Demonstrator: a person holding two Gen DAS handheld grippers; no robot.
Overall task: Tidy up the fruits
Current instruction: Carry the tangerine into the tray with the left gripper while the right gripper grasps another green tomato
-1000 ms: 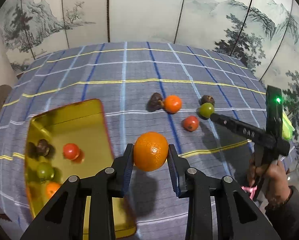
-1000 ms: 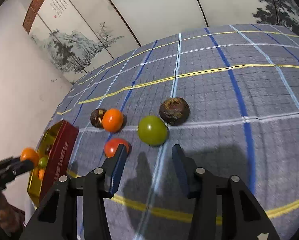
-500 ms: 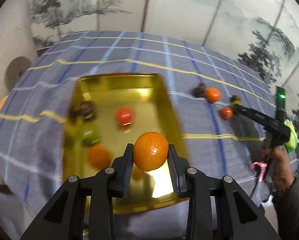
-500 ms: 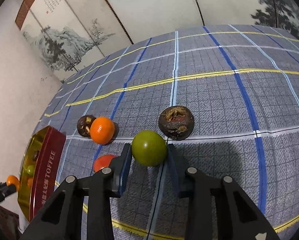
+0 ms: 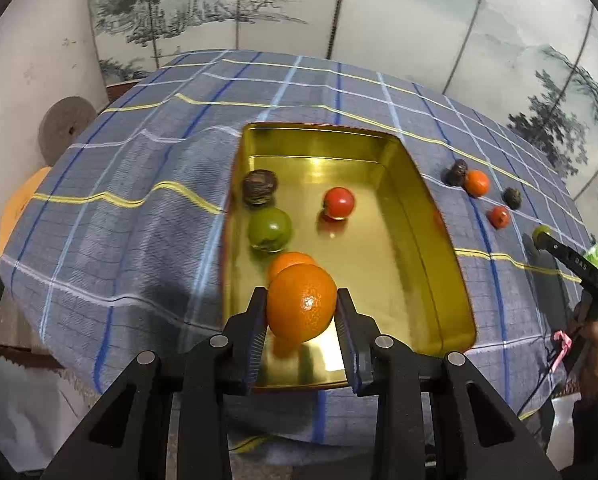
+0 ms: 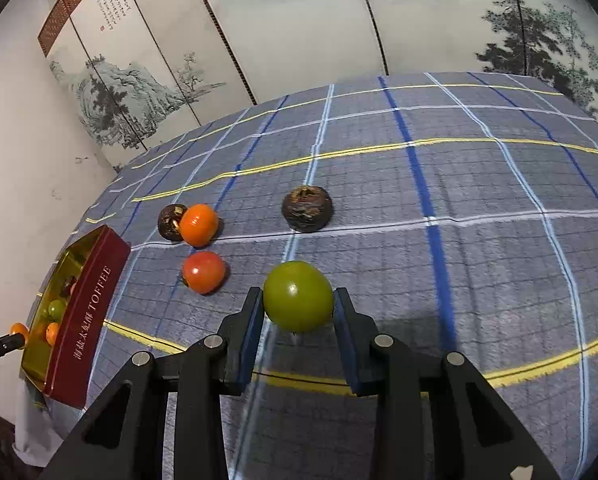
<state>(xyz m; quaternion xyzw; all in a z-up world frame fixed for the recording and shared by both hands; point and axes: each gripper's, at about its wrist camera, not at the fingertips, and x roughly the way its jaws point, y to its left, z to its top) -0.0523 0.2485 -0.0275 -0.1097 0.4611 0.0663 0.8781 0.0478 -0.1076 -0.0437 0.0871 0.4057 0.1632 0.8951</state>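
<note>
My left gripper is shut on an orange and holds it above the near end of the gold tin. In the tin lie a dark fruit, a green fruit, a red fruit and another orange. My right gripper is shut on a green fruit, lifted just off the cloth. On the cloth lie a red fruit, an orange fruit touching a dark fruit, and a second dark fruit.
The tin shows in the right wrist view as a red-sided box at the far left near the table edge. A blue checked cloth covers the table. A painted folding screen stands behind. The cloth hangs over the near edge.
My left gripper carried the orange from above the cloth to over the tin. My right gripper closed on the green fruit and lifted it toward me.
</note>
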